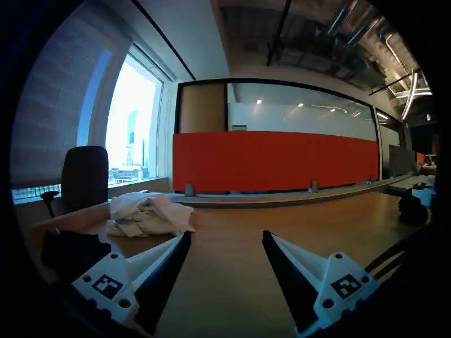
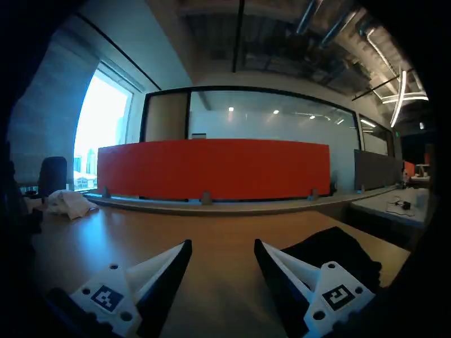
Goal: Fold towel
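A crumpled white towel lies in a heap on the wooden desk, ahead and to the left of my left gripper, which is open and holds nothing. From the right gripper view the same towel is small and far off at the left. My right gripper stands open and holds nothing, low over the desk. A black cloth lies flat just right of its right finger.
A red divider panel runs along the desk's far edge. A black office chair stands by the window at the left. A dark object lies left of the left gripper. Another dark item sits at the right.
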Tool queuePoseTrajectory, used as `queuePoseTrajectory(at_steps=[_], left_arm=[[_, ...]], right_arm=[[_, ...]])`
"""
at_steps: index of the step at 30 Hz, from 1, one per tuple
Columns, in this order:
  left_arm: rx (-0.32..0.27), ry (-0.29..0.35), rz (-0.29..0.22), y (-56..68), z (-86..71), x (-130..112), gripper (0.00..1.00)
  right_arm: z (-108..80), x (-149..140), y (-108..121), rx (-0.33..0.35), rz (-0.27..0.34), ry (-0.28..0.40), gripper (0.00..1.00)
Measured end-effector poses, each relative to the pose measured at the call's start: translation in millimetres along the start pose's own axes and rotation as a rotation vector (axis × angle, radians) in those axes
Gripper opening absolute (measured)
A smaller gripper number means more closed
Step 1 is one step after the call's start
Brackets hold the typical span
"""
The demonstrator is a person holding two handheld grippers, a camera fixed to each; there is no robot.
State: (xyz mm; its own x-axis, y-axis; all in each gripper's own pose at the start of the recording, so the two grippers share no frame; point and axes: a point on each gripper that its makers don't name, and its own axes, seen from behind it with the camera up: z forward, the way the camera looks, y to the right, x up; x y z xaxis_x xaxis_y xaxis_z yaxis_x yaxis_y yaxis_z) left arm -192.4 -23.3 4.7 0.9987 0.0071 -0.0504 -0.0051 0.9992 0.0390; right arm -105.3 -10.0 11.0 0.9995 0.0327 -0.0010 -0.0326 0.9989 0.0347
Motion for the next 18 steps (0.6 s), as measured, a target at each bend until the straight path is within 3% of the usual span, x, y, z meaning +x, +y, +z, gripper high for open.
queuePoseTrajectory(at_steps=[6,10,18], left_arm=[[0.0,0.0,0.0,0.4,0.2,-0.2,0.94],[0.0,0.0,0.001,0.8,0.3,-0.2,0.94],[0.0,0.0,0.002,1.2,0.6,-0.5,0.94]], right_arm=[[0.5,-0.4,-0.5,0.0,0.0,0.0,0.85],[0.8,-0.8,-0.1,0.0,0.0,0.0,0.99],[0.3,-0.8,0.3,0.0,0.0,0.0,0.99]])
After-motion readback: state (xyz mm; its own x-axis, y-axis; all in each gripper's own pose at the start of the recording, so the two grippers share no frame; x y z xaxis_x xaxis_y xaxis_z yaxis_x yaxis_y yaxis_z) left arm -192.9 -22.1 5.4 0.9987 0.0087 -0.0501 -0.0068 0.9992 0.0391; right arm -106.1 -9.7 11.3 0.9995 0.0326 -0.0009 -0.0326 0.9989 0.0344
